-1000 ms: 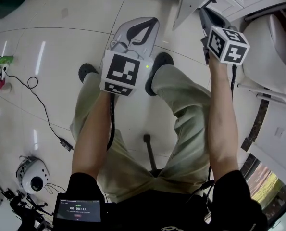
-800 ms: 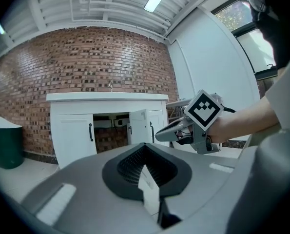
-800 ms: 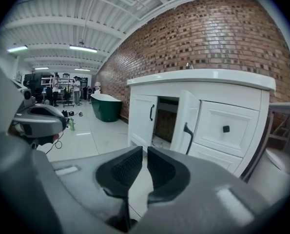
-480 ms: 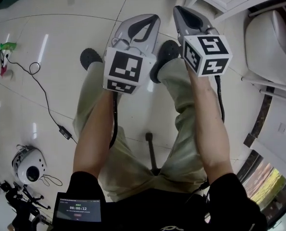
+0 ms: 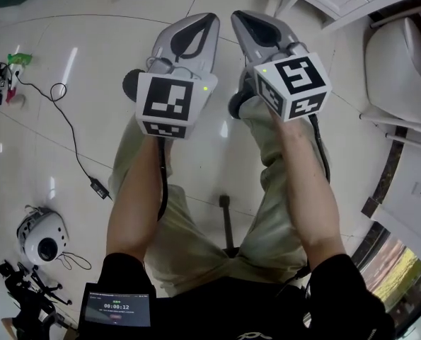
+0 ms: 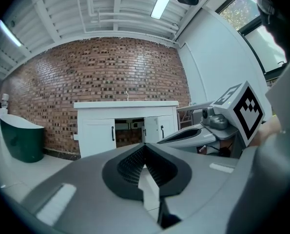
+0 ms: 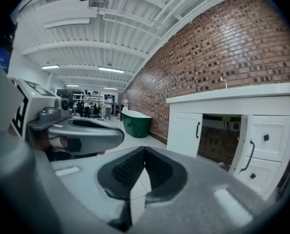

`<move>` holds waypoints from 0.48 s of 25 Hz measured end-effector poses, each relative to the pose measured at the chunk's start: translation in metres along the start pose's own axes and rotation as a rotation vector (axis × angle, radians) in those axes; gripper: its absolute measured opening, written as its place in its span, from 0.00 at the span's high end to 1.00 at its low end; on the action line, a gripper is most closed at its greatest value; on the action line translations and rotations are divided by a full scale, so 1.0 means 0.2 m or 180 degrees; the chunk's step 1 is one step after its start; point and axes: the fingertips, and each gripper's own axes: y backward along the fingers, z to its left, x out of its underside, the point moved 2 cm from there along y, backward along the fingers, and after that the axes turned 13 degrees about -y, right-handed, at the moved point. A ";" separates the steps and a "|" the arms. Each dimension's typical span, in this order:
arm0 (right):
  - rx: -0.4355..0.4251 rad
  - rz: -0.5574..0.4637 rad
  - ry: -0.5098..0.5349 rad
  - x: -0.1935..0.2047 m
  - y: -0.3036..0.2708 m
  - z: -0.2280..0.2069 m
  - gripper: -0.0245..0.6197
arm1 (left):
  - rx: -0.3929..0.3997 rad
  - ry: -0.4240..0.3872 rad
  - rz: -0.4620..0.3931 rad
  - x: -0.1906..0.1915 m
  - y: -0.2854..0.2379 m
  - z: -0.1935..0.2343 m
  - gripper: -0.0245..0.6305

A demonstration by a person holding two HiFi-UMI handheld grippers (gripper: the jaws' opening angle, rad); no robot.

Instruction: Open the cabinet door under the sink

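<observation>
Cabinet door (image 7: 243, 145) under the sink stands swung open on the white vanity (image 6: 98, 130), which is set against the brick wall (image 6: 101, 72) well ahead of both grippers. The left gripper (image 6: 145, 149) has its jaws closed tip to tip with nothing between them. The right gripper (image 7: 145, 151) likewise has its jaws pressed together and empty. A person holds the two side by side, near each other, above bent knees, tips pointing toward the far side over the glossy tiled floor (image 5: 90, 20). A dark gap shows between the vanity's closed left door (image 7: 183, 130) and the open one. A green bathtub (image 7: 137, 123) stands to the vanity's left, and a black cable (image 5: 61, 126) trails across the floor at left.
</observation>
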 end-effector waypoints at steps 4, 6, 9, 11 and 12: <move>-0.0311 0.0020 0.0052 0.00 -0.01 0.10 0.97 | 0.0028 -0.0069 0.0044 0.01 0.03 -0.01 0.94; -0.0339 0.0030 0.0161 -0.01 -0.04 0.13 0.97 | 0.0048 -0.0118 0.0061 0.02 0.03 0.00 0.94; -0.0336 0.0064 0.0232 0.00 -0.07 0.14 0.97 | 0.0061 -0.0111 0.0081 0.03 0.03 0.02 0.94; -0.0342 0.0074 0.0248 0.00 -0.07 0.13 0.97 | 0.0054 -0.0104 0.0071 0.02 0.02 0.02 0.94; -0.0336 0.0069 0.0259 -0.01 -0.07 0.13 0.97 | 0.0055 -0.0110 0.0061 0.02 0.02 0.02 0.94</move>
